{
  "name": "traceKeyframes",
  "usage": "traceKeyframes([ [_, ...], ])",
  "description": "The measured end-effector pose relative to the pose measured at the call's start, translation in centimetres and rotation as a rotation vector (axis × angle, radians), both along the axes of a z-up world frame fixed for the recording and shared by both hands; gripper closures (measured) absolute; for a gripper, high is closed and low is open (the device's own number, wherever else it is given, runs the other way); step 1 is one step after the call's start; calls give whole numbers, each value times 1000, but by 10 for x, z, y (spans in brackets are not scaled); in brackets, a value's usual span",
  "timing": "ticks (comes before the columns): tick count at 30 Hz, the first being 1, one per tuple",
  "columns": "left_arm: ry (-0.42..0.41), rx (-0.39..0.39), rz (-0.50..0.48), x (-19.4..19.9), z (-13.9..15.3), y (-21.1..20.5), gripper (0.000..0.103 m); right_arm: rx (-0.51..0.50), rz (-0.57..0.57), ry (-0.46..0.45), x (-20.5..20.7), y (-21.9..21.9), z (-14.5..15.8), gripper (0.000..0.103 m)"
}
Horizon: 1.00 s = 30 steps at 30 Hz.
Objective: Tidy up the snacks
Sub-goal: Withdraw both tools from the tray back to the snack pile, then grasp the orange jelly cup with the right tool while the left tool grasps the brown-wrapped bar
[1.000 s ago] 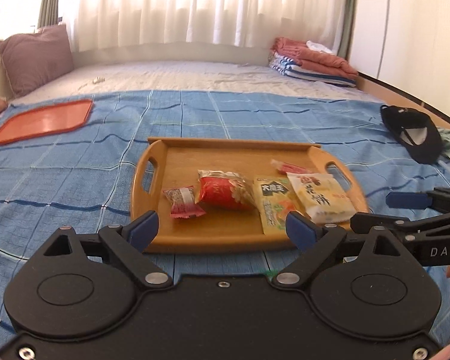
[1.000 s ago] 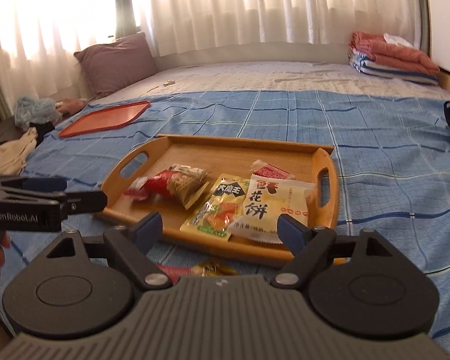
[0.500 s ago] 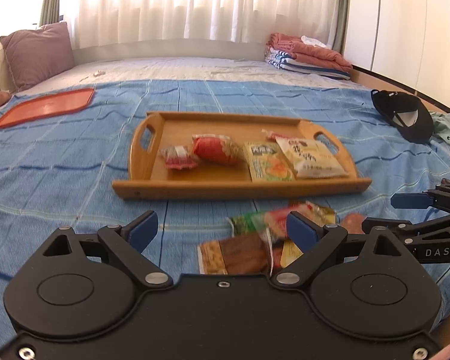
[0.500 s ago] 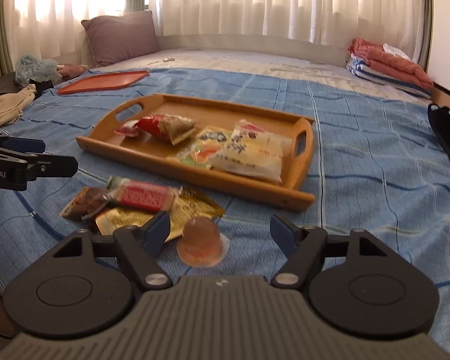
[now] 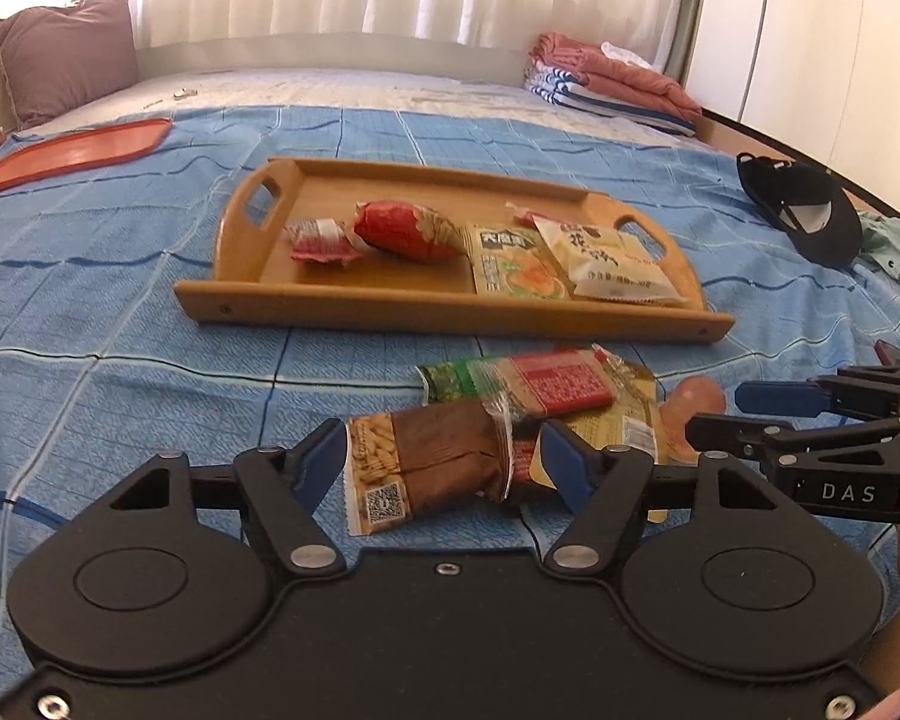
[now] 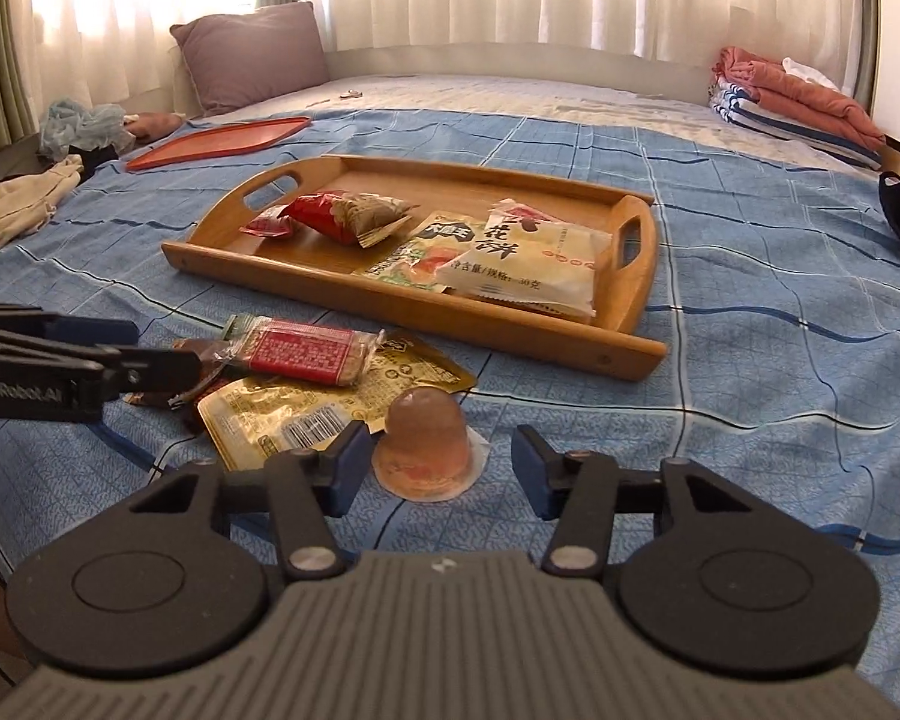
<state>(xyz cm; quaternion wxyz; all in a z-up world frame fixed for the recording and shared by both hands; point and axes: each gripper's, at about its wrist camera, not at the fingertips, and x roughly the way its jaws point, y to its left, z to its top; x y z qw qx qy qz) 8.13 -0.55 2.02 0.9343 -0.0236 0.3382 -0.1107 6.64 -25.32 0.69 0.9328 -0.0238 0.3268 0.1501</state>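
1. The left claw (image 5: 441, 459) is spread open around the brown peanut pack (image 5: 426, 465), not pinching it.
2. The right claw (image 6: 441, 468) is open, with the jelly cup (image 6: 429, 450) between its fingers.
3. Both snacks lie on the bed (image 6: 780, 312) just in front of the tray (image 6: 630, 354), which holds four or five packets.

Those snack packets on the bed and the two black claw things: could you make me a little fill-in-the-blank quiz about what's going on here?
1. The wooden tray rests on a ____ checked bedspread.
2. The jelly cup lies between the open fingers of the ____ gripper.
3. The left gripper is open around a brown ____ packet.
4. The black cap lies ____ the tray.

Missing words: blue; right; peanut; outside
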Motion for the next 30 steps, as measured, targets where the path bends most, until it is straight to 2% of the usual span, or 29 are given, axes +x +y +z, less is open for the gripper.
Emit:
traceKeyframes([
  [3, 17, -10, 8, 5, -5, -1, 35, 5, 10, 6, 3, 3, -1, 43],
  [8, 43, -88, 60, 13, -13, 5, 39, 2, 17, 10, 8, 9, -4, 44],
  [13, 55, -94, 89, 15, -13, 8, 42, 28, 0, 17, 15, 9, -7, 44],
  [14, 58, -86, 94, 15, -12, 8, 39, 33, 0, 21, 16, 8, -7, 47],
  [16, 73, -73, 121, 14, -14, 9, 27, 38, 5, 28, 17, 8, -8, 50],
  [20, 62, -81, 141, 14, -18, 8, 26, 34, 5, 29, 16, 10, -9, 57],
  [21, 62, -82, 141, 14, -18, 7, 30, 33, 0, 30, 16, 10, -9, 58],
  [22, 63, -92, 136, 14, -18, 7, 35, 32, -6, 29, 17, 10, -8, 65],
  [23, 67, -110, 128, 14, -18, 8, 42, 34, -12, 30, 16, 9, -7, 64],
  [24, 72, -128, 122, 13, -17, 9, 54, 42, -15, 33, 16, 8, -7, 64],
  [26, 75, -131, 120, 10, -15, 9, 56, 49, -16, 35, 13, 7, -6, 64],
  [30, 63, -88, 114, 5, -12, 8, 58, 15, -12, 15, 3, 7, -3, 64],
])
